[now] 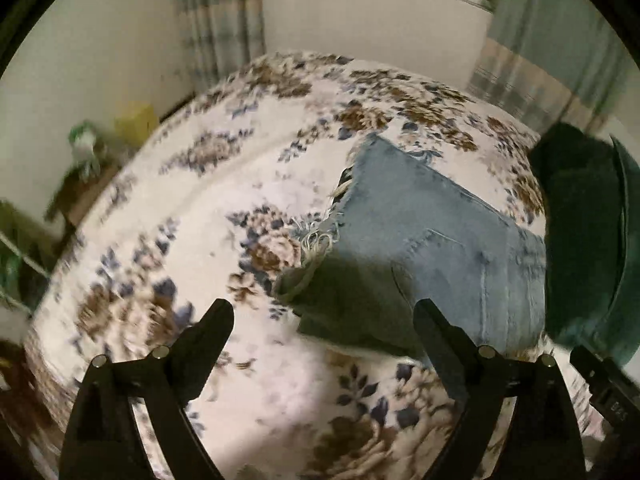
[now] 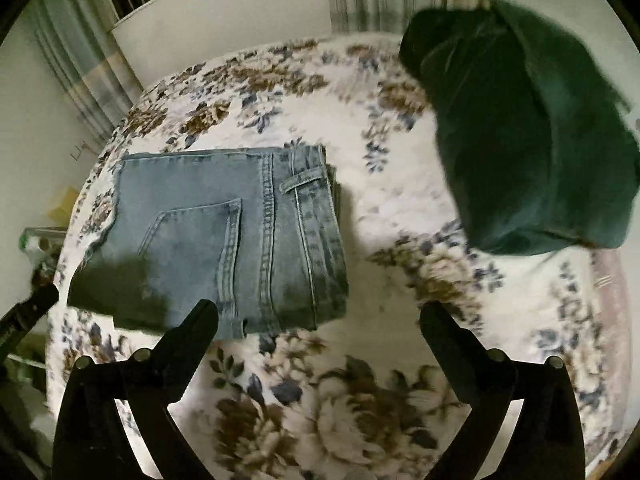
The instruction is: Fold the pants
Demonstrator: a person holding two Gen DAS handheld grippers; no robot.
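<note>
Light blue jeans [image 2: 224, 236] lie folded into a compact rectangle on the floral bedspread [image 2: 360, 380], back pocket and waistband up, frayed hems at the left edge. They also show in the left wrist view [image 1: 432, 256]. My left gripper [image 1: 324, 320] is open and empty, hovering over the bed just before the jeans' near left corner. My right gripper [image 2: 320, 320] is open and empty, above the jeans' near right edge. Neither touches the fabric.
A dark green folded garment [image 2: 532, 140] lies on the bed to the right of the jeans, also in the left wrist view [image 1: 588, 240]. A white headboard [image 1: 368, 24] and curtains stand behind. A cluttered side table [image 1: 88, 168] is left of the bed.
</note>
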